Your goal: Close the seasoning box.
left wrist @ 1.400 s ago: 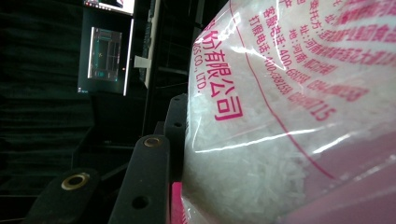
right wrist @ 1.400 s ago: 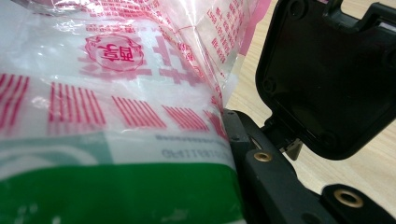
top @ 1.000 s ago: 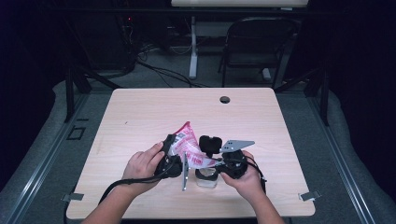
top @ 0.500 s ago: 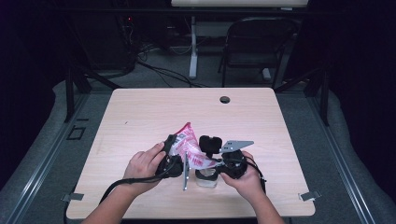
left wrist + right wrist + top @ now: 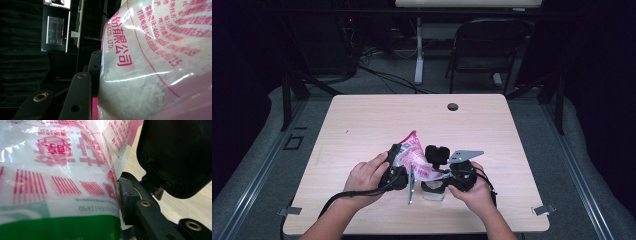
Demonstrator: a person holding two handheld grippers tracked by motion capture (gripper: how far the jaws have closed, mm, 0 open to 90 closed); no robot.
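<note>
A clear plastic bag (image 5: 414,157) with pink print and white granules inside hangs between my two grippers near the table's front. My left gripper (image 5: 398,167) is shut on the bag's left side; in the left gripper view the bag (image 5: 155,70) lies against the black finger (image 5: 82,95). My right gripper (image 5: 439,172) holds the bag's right side. Its jaws have just been opening a little, with the bag (image 5: 62,182) still between them and the grey pad (image 5: 125,200) touching its edge. The other jaw of each gripper is hidden behind the bag.
A slim metal utensil (image 5: 410,184) lies on the wooden table (image 5: 362,125) under the bag. A small clear cup (image 5: 434,192) stands beside it, below the right gripper. A round hole (image 5: 452,106) is near the far edge. A chair (image 5: 489,45) stands beyond the table.
</note>
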